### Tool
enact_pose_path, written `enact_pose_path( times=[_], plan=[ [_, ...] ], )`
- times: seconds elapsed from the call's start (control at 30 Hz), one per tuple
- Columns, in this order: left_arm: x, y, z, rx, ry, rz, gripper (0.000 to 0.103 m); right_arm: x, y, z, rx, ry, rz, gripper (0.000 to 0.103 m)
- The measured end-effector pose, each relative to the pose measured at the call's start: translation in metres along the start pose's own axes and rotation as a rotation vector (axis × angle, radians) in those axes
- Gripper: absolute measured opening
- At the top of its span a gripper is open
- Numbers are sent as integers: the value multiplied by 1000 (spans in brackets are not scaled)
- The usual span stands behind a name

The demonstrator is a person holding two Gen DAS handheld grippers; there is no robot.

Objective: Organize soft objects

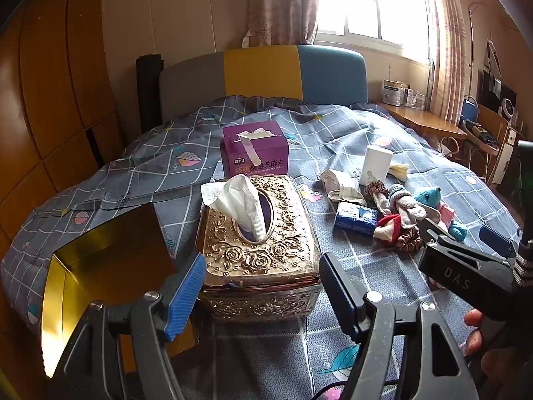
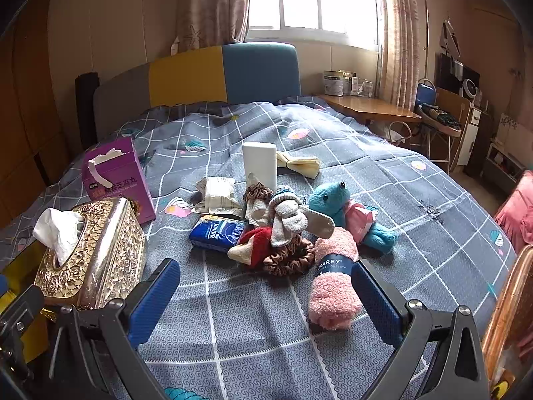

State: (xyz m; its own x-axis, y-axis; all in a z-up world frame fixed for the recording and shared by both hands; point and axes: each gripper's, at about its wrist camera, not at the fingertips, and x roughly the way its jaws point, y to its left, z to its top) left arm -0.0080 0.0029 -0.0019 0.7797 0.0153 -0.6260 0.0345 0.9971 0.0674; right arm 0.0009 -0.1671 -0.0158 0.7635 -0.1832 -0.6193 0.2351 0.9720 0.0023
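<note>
A pile of soft things lies on the bed: a teal plush toy, grey socks, a brown scrunchie, a red and white sock, a blue tissue pack and a rolled pink towel. My right gripper is open and empty, with the pink towel just inside its right finger. My left gripper is open around the near end of the gold tissue box. The pile also shows in the left wrist view, to the right of that box.
A purple carton stands behind the gold box. An open gold-lined tin sits to its left. A white bottle and a cream bow lie behind the pile. A wooden desk stands right of the bed.
</note>
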Motion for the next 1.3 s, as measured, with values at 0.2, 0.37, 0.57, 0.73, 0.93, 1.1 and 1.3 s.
enact_pose_path(
  times=[0.2,0.37,0.57,0.73,0.93,1.1,1.3],
  plan=[
    [1,-3,3,13,10,-76,72,4,-18,8,39,13,5,103],
    [10,-14,19,-5,97,-371,82,28,-71,34,175,88,13,103],
    [22,-62,27,114,148,-477,82,60,-133,56,274,156,-15,103],
    [49,-93,24,151,264,-540,82,81,-162,52,332,192,-30,103],
    [95,-137,22,222,371,-585,69,80,-190,45,479,154,8,103],
    [115,-176,25,271,407,-636,69,77,-194,44,529,138,80,103],
    [132,-222,21,328,454,-692,61,77,-207,39,616,133,117,103]
  ],
)
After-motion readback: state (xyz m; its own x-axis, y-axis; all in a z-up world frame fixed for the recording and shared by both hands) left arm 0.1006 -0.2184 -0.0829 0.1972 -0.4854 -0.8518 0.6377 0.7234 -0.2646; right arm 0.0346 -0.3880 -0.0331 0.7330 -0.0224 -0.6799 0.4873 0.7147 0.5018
